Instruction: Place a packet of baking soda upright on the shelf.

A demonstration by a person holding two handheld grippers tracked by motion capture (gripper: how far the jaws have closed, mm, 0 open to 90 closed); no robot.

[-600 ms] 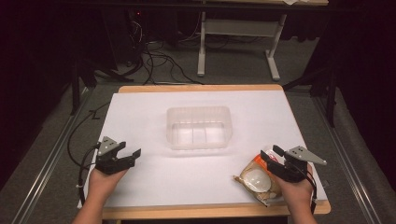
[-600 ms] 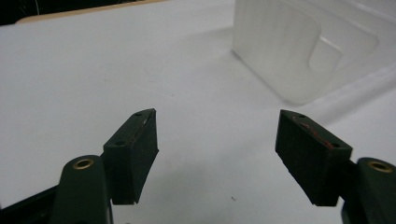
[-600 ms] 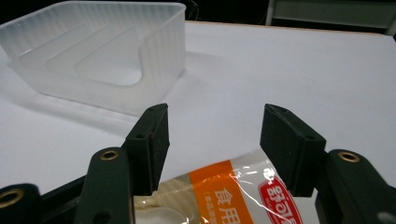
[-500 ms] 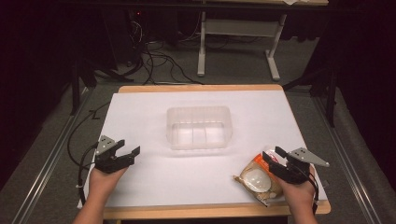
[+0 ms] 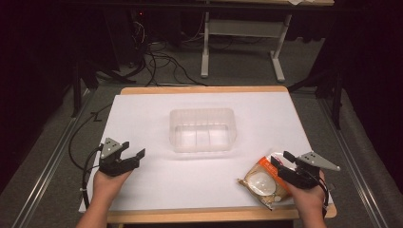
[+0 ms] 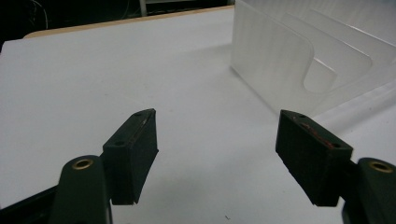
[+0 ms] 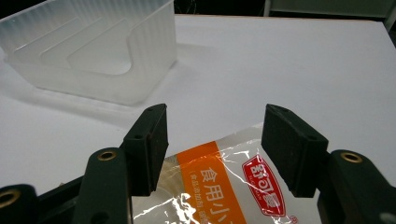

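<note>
Right claw gapes, seemingly above snack packet.

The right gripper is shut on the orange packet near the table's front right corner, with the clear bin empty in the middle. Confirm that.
Not quite: the right gripper is open, its jaws standing apart above the orange packet, as the right gripper view shows. The rest holds: the packet lies near the table's front right corner and the clear bin sits empty in the middle.

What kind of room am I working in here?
Likely a lab recording bay: a white-topped table ringed by dark curtains, cables on grey carpet, a bench frame behind.
</note>
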